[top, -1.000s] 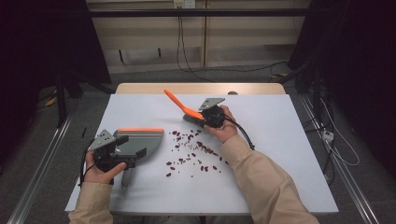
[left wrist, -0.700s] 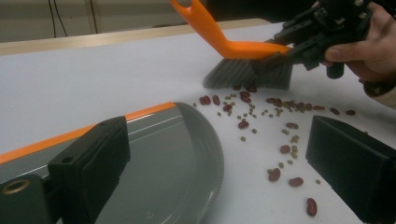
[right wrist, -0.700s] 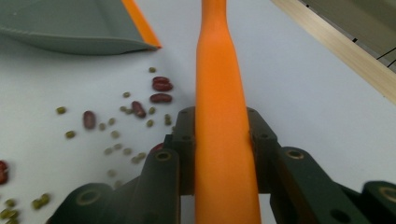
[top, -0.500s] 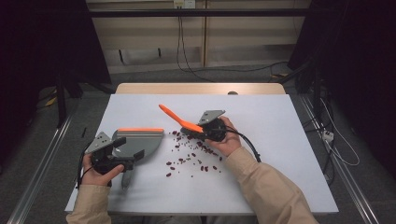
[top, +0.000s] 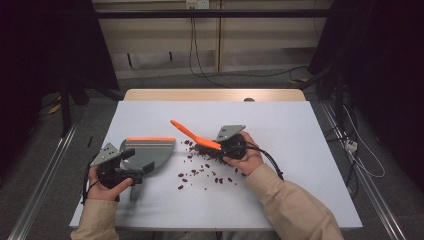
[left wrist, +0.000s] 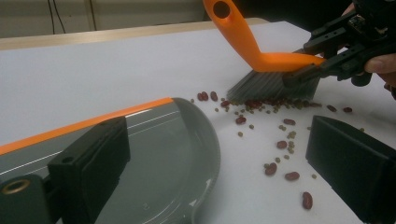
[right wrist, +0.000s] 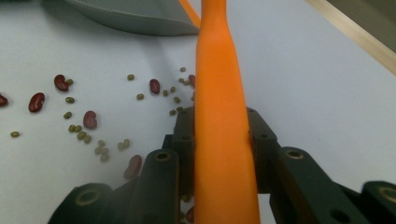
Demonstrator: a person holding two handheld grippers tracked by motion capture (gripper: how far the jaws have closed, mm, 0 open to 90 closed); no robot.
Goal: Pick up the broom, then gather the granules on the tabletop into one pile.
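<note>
My right gripper is shut on the orange handle of a hand brush, its jaws clamping the handle from both sides. The grey bristles stand on the table at the far edge of scattered red and green beans. A grey dustpan with an orange edge lies flat to the left of the beans. My left gripper rests at the dustpan's near side with its jaws wide apart. One jaw sits over the pan, the other over beans.
A white table top carries everything, with bare room to the right and at the back. A wooden strip runs along its far edge. Cables trail on the floor beyond, and metal rails flank the table.
My right gripper has brought the brush nearer to the person and slightly left, down onto the far edge of the beans. The left gripper and dustpan have stayed put.
</note>
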